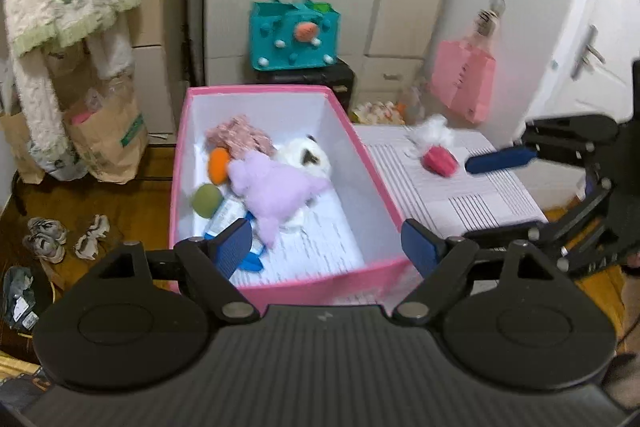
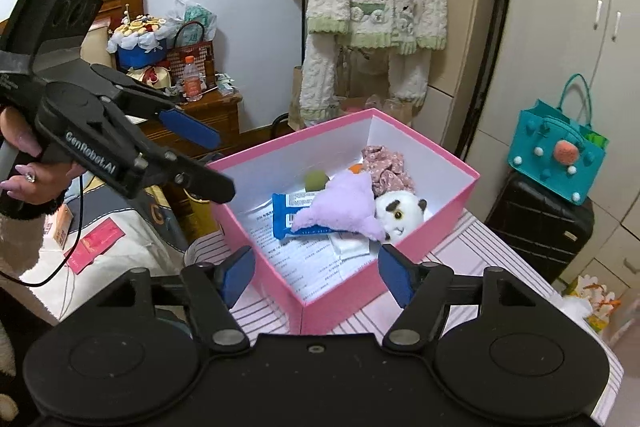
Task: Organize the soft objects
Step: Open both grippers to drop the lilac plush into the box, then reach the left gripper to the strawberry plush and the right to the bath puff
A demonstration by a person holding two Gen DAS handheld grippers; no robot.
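Note:
A pink box (image 1: 372,165) (image 2: 344,287) stands on a striped table. In it lie a purple plush (image 1: 272,193) (image 2: 344,205), a white panda plush (image 1: 306,155) (image 2: 400,213), a pink floral cloth (image 1: 240,137) (image 2: 386,163), an orange toy (image 1: 219,165), a green ball (image 1: 207,200) (image 2: 316,180) and blue packets (image 2: 286,213). My left gripper (image 1: 330,247) is open and empty above the box's near edge. My right gripper (image 2: 316,277) is open and empty at the box's near corner. A red-and-white soft toy (image 1: 438,151) lies on the table right of the box.
A teal felt bag (image 1: 294,35) (image 2: 556,155) sits on a black suitcase (image 2: 536,223) behind the table. A pink paper bag (image 1: 464,83) hangs at the right. Fleece pyjamas (image 2: 376,3) hang on the wall. Shoes (image 1: 44,235) lie on the floor.

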